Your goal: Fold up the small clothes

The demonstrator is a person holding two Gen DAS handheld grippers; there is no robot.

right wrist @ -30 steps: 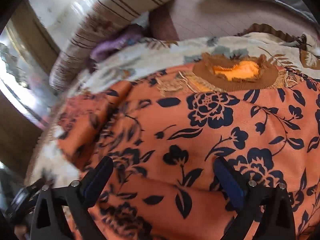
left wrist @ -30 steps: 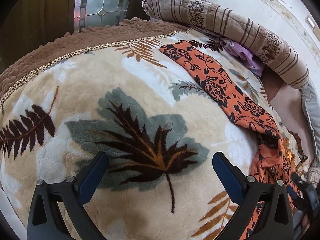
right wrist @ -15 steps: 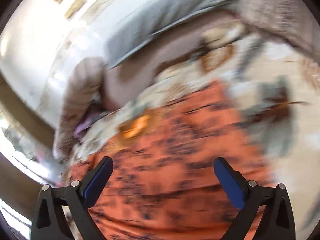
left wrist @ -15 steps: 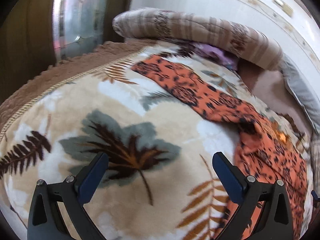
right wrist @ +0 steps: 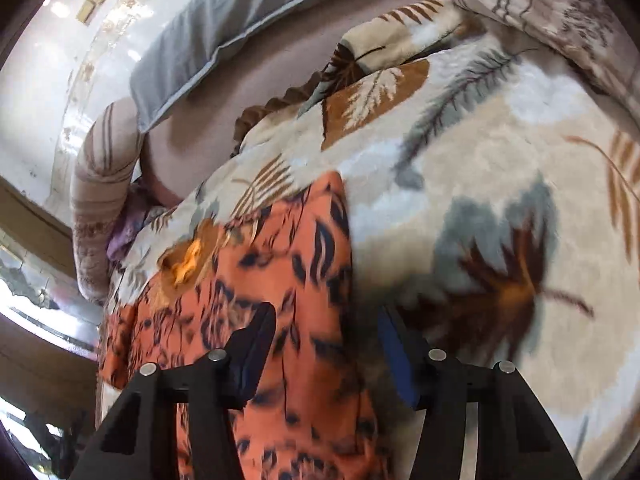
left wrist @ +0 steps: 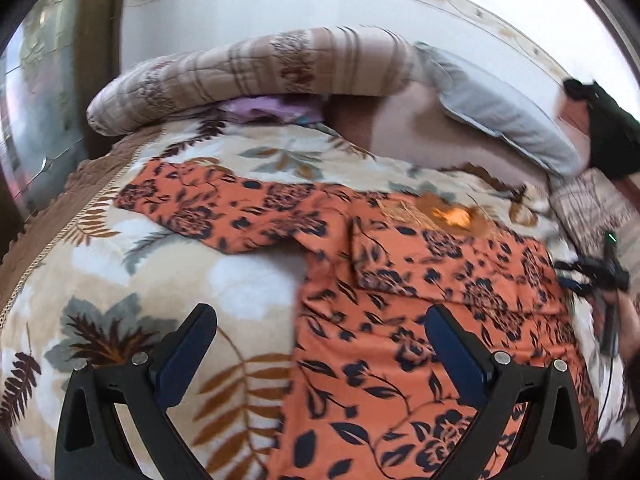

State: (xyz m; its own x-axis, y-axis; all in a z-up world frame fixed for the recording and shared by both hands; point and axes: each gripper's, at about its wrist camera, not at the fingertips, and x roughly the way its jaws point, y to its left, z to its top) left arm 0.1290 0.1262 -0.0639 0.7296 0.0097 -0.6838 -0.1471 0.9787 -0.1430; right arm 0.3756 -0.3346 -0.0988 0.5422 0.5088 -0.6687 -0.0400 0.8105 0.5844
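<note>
Bed against a white wall, covered by a leaf-print blanket (left wrist: 168,280). At the far side lie a striped bolster (left wrist: 256,68), a grey pillow (left wrist: 500,116) and a scrap of purple cloth (left wrist: 264,110) tucked under the bolster.

Orange floral garment (left wrist: 400,320) lies flat on the blanket, right of centre, one sleeve stretched to the far left. Neckline faces the far side.

Left gripper (left wrist: 320,348): jaws wide apart, nothing between the pads, hovering above the garment's left edge.

Right gripper (right wrist: 326,350): jaws closing, the garment's right edge between them; frame blurred, pads not seen pressing the cloth.
</note>
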